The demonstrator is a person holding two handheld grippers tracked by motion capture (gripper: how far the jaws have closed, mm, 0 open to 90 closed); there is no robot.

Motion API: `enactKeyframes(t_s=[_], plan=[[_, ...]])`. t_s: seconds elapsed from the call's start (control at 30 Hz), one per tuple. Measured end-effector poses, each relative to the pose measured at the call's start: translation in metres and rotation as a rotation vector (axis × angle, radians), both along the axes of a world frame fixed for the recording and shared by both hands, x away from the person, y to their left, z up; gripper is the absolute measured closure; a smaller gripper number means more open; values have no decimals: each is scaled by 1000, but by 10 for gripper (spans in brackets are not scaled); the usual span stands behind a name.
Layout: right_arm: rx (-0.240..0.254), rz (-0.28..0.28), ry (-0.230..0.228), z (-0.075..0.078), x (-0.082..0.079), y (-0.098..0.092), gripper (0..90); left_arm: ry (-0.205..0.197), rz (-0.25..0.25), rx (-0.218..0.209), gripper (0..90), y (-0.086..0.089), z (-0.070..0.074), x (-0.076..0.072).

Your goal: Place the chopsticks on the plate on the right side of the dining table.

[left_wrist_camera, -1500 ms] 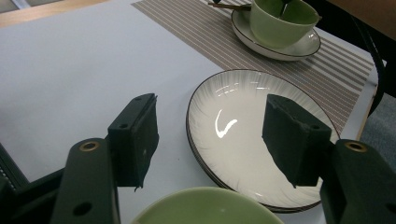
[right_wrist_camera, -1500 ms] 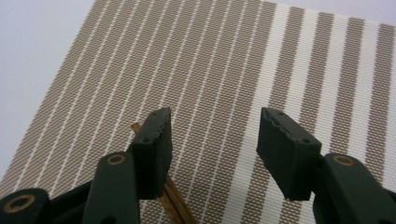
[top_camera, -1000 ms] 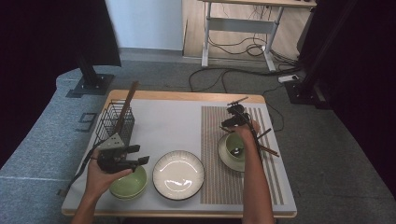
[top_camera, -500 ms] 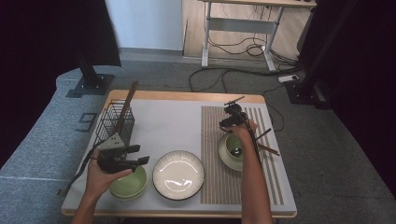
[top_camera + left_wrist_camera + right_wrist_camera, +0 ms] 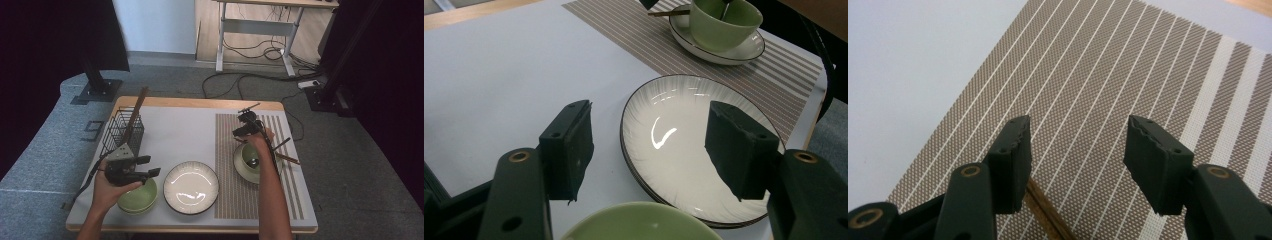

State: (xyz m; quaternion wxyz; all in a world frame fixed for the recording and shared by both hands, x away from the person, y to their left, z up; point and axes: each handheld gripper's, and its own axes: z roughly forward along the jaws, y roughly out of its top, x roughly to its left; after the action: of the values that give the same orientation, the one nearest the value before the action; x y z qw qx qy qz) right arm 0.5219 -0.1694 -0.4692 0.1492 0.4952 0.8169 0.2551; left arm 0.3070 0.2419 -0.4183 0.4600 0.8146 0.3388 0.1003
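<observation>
My left gripper point(image 5: 151, 167) hangs open over a green bowl point(image 5: 137, 198) at the table's front left. In the left gripper view its jaws point(image 5: 649, 135) stand wide with nothing between them; the bowl's rim point(image 5: 644, 222) lies just below and a white plate point(image 5: 684, 150) lies beyond. My right gripper point(image 5: 244, 125) is open above the striped placemat point(image 5: 235, 195), just past a green cup point(image 5: 251, 154) that stands on a saucer with a spoon in it. In the right gripper view the jaws point(image 5: 1075, 150) are empty over the mat point(image 5: 1128, 60), with a brown chopstick point(image 5: 1047, 216) beneath them.
A black wire basket point(image 5: 122, 131) with wooden utensils point(image 5: 136, 111) stands at the back left. The white plate point(image 5: 191, 186) lies front centre. Chopsticks point(image 5: 286, 152) lie to the right of the saucer point(image 5: 241, 169). The grey table mat point(image 5: 180, 135) between basket and placemat is bare.
My right gripper has shifted slightly to the left over the placemat. The left gripper has stayed in place above the bowl.
</observation>
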Motion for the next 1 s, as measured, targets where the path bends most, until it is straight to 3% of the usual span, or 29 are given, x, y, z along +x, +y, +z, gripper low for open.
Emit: enactKeyframes(t_s=[0.4, 0.53, 0.7, 1.0], plan=[[-14, -50, 9, -6, 6, -2, 443, 4, -3, 7, 355, -1, -1, 0], [-26, -29, 35, -9, 5, 1, 443, 4, 0, 5, 354, -1, -1, 0], [-45, 13, 33, -8, 3, 4, 449, 2, 1, 0, 353, 0, 0, -1], [-35, 44, 27, -5, 0, 6, 461, -3, 2, -5, 352, 1, 2, -1]])
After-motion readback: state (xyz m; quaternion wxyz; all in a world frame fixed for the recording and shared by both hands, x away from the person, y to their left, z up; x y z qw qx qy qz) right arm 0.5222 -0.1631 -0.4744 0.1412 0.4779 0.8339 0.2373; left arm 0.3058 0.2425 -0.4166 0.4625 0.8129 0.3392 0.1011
